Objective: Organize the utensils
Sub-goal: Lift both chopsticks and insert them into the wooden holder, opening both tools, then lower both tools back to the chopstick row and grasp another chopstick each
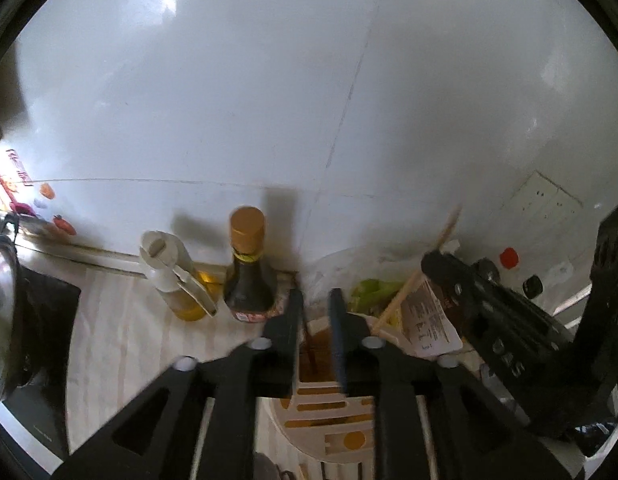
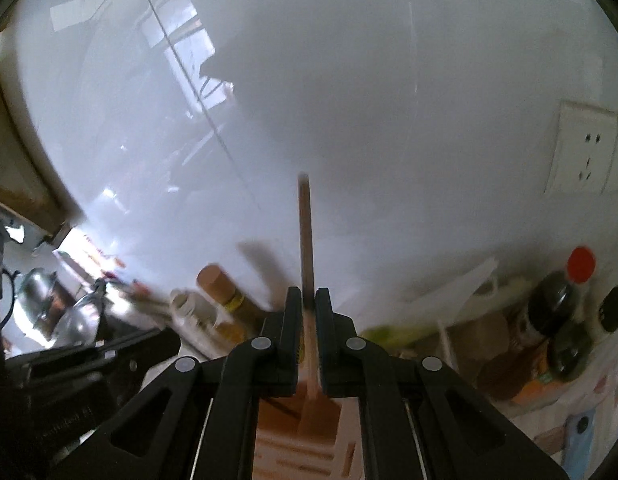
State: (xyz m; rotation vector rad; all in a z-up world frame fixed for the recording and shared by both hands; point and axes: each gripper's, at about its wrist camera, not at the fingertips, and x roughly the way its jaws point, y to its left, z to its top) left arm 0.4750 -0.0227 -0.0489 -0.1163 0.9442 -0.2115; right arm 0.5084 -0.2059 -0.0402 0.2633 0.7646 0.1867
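Note:
My right gripper [image 2: 308,304] is shut on a wooden chopstick [image 2: 305,236] that stands upright between the jaws, its lower end over a cream and orange slotted utensil holder [image 2: 293,452]. In the left wrist view the same chopstick [image 1: 425,268] leans from the right gripper [image 1: 441,268] down toward the holder [image 1: 333,424]. My left gripper [image 1: 316,300] hangs just above the holder, jaws a little apart, with a thin dark stick [image 1: 311,356] standing in the holder below the gap; I cannot tell if it grips anything.
A soy sauce bottle [image 1: 247,268] and an oil dispenser [image 1: 177,280] stand by the white wall. A metal kettle [image 1: 1,312] sits on the left. Bags, packets and red-capped bottles [image 2: 565,308] crowd the right. A wall socket [image 2: 589,152] is on the right.

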